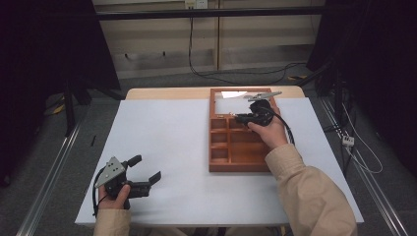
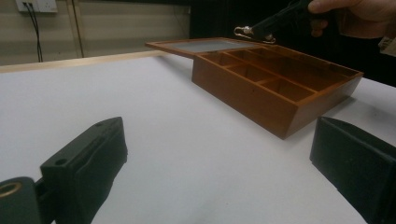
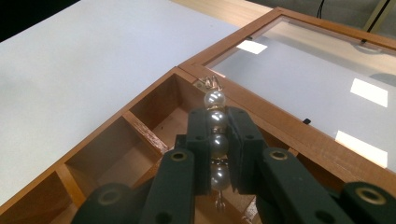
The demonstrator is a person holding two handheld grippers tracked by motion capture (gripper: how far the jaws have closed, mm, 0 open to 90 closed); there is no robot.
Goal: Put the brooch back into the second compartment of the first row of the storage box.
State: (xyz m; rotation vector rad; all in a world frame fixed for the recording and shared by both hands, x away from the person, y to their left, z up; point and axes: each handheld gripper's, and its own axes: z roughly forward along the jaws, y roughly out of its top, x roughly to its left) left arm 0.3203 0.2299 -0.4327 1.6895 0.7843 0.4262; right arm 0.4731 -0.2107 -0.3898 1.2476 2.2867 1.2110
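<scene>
A short pearl strand with a metal clasp (image 3: 215, 116) is pinched between the two black jaws of my right gripper (image 3: 218, 122), which is shut on it. The strand hangs over the far-left compartments of an open wooden box (image 1: 241, 147), close to the hinge of its glass lid (image 3: 308, 74). From the high view, the right gripper (image 1: 238, 118) hovers above the box's far end. My left gripper (image 1: 146, 168) rests at the table's near left, open and holding nothing. The left gripper view shows the box (image 2: 261, 93) and the held strand (image 2: 254, 31) farther off.
The box sits right of centre on a white table (image 1: 167, 132), its lid lying flat toward the far edge. Dark curtains stand on both sides. Cables trail on the floor beyond the table.
</scene>
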